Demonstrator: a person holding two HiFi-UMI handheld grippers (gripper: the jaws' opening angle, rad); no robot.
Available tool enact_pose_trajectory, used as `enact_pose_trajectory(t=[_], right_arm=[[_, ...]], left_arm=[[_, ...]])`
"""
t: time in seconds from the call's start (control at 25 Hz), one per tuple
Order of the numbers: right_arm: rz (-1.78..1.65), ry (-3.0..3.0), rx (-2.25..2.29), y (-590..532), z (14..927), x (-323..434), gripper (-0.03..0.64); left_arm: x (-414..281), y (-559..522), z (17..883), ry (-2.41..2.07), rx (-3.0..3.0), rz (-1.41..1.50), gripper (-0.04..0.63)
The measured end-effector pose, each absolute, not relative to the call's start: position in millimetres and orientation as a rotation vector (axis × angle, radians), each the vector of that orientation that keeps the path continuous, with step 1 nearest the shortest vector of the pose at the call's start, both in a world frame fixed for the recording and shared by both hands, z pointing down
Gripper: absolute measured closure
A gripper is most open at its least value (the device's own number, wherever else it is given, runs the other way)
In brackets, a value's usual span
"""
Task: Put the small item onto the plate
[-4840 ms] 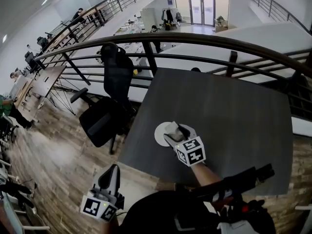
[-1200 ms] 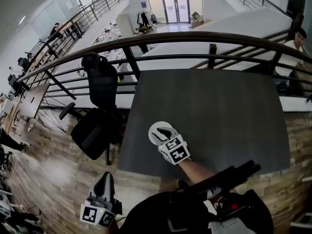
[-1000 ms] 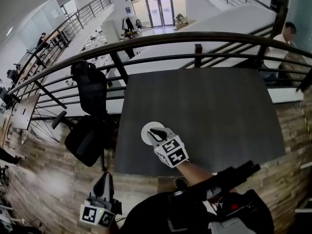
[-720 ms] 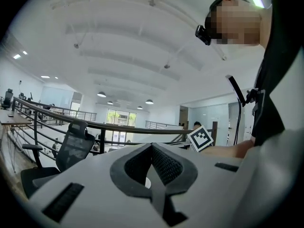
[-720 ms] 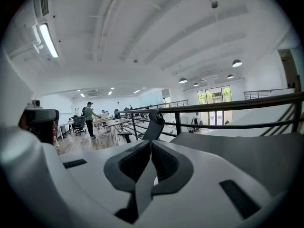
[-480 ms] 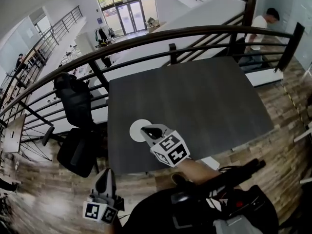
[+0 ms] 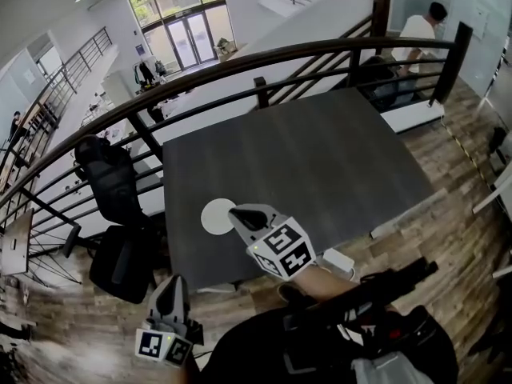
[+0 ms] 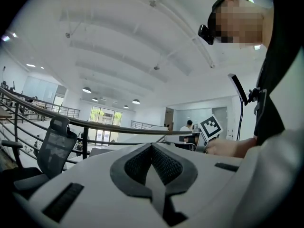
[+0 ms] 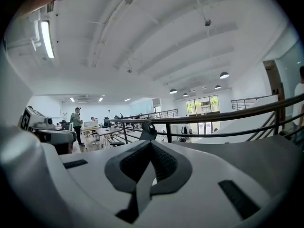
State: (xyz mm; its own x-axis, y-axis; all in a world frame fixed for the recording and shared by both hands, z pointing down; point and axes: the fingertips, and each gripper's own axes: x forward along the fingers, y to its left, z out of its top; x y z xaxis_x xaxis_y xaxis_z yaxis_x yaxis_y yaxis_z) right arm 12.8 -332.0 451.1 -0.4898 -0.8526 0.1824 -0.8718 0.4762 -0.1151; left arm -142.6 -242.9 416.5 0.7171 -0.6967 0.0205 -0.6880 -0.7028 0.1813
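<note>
The white round plate [image 7: 214,217] lies near the front left corner of the dark grey table [image 7: 320,158]. Its face looks plain white, and I cannot make out a small item on it or anywhere else. My right gripper [image 7: 237,213] hangs just right of the plate, above the table, with its jaws shut and nothing between them. In the right gripper view the pads [image 9: 161,163] meet, and a sliver of white shows below them. My left gripper [image 7: 171,289] is held low beside my body, off the table, with its jaws shut and empty.
A dark railing [image 7: 264,62] runs along the table's far side. A black office chair [image 7: 112,186] stands left of the table on the wooden floor. A white box [image 7: 339,261] lies under the near edge. A person [image 7: 420,26] stands far right.
My right gripper has lifted off the plate and drawn back to its right, so the plate is now uncovered. The head view has swung, shifting the table. The left gripper has hardly moved.
</note>
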Motion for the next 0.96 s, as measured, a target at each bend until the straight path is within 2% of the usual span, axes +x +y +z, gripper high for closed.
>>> enact_pose_trajectory(t=[0.96], right_arm=[[0.262, -2.55, 1.689, -313.9, 441.4, 34.5, 0.615]], left_arm=[[-143.1, -237.8, 412.5, -1.033, 2.744, -0.053, 0.591]])
